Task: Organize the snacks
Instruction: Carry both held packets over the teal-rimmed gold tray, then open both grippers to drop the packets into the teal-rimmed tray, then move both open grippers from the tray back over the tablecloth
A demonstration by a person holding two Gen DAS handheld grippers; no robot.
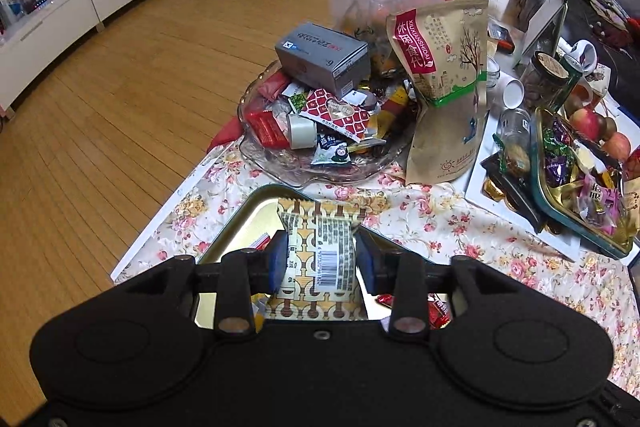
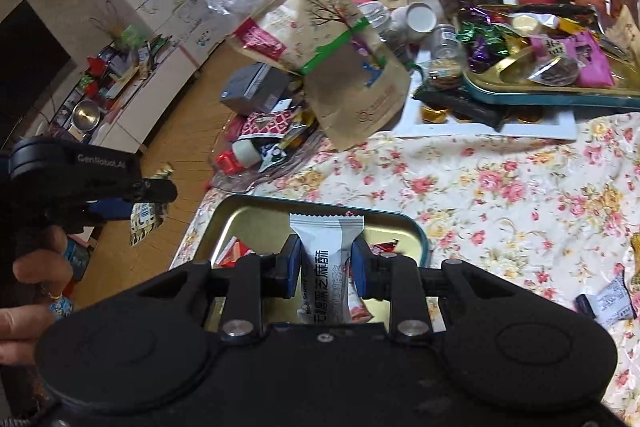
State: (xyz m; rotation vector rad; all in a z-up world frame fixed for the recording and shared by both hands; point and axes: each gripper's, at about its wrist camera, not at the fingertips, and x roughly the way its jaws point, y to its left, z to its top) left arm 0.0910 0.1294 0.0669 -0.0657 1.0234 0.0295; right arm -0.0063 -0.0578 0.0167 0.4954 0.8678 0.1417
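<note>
My left gripper point(image 1: 322, 259) hangs over a gold tin tray point(image 1: 240, 223) with a teal rim at the near table edge. A cream and yellow patterned snack packet point(image 1: 316, 239) stands between its blue pads. The right pad shows a thin gap to the wrapper, so the jaws stand open. The right wrist view shows that left gripper point(image 2: 152, 203) from the side with the patterned packet point(image 2: 144, 227) at its fingers. My right gripper point(image 2: 326, 263) is shut on a white sesame snack packet point(image 2: 324, 239) above the same tin tray point(image 2: 256, 215), which holds red-wrapped sweets.
A glass dish point(image 1: 256, 147) piled with snacks and a grey box point(image 1: 320, 59) sits beyond the tin. A kraft pouch point(image 1: 444, 87) stands beside it. A second tin point(image 1: 560, 211) of candies and apples point(image 1: 584, 123) lie at the right. A loose packet point(image 2: 612, 299) rests on the floral cloth.
</note>
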